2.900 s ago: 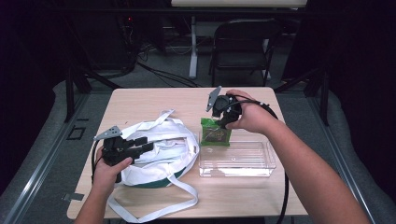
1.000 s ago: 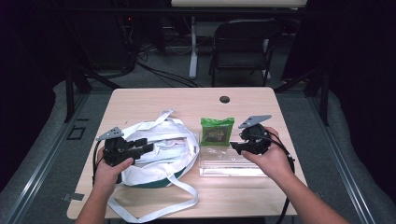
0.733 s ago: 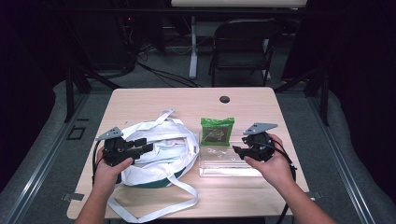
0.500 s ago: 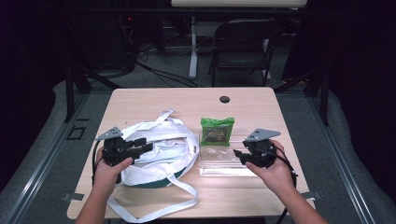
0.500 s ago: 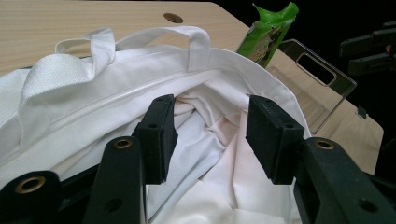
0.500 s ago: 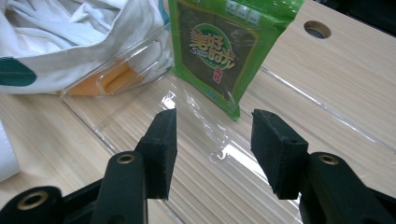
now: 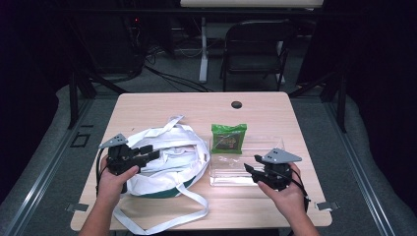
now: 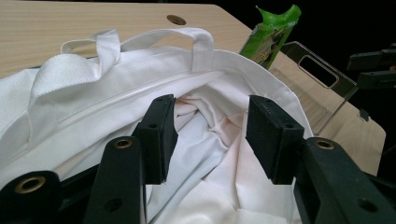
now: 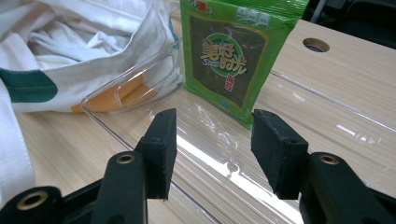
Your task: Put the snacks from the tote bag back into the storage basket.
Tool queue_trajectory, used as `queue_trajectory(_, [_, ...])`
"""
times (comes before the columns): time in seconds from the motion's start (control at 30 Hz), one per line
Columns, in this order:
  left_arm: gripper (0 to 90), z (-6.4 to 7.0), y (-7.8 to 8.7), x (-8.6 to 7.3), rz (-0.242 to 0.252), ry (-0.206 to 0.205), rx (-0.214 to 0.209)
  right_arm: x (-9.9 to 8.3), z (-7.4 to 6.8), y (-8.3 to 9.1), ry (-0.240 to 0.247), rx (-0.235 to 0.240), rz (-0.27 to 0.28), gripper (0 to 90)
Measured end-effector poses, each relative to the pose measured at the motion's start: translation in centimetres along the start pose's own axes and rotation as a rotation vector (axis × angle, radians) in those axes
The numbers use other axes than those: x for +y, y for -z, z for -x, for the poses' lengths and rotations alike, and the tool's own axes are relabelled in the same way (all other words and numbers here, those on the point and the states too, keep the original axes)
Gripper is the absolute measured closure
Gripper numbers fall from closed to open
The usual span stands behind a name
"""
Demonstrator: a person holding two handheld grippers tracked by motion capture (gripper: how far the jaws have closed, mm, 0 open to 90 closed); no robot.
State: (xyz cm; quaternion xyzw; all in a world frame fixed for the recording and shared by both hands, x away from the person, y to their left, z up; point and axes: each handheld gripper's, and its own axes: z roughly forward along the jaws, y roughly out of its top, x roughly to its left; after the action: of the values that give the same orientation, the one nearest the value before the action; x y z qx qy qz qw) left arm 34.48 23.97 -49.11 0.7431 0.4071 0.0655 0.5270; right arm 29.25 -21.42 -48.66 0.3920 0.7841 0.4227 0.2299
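A: What do the two tools look like?

B: Both are black all over. The left gripper (image 7: 147,154), at the lower left of the high view, carries a grey three-cornered plate on top; the right gripper (image 7: 250,171), at the lower right, has the same plate.

A: And the jaws up close?

B: Blocky matte-black pads on flat black arms, each arm with brass-ringed holes near the bottom edge of both gripper views.

A: Cables?

B: A black cable loops beside each hand in the high view.

A: Sleeves?

B: None in view; the forearms are bare.
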Motion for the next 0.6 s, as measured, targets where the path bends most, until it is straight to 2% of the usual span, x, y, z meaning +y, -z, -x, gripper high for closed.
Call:
queue_trajectory(0.07, [52.1, 0.0, -0.1, 0.0, 0.003, 0.001, -0.002, -0.5, 0.2, 0.3, -0.018, -0.001, 0.021, 50.7])
queue_trajectory(0.17, [52.1, -0.1, -0.1, -0.1, 0.001, 0.0, -0.002, -1.4, 0.6, 0.6, -0.02, 0.012, 0.061, 50.7])
queue_trajectory(0.6, [51.9, 0.0, 0.0, -0.1, 0.002, 0.0, -0.001, -3.8, 1.1, 1.5, -0.033, -0.018, 0.144, 50.6])
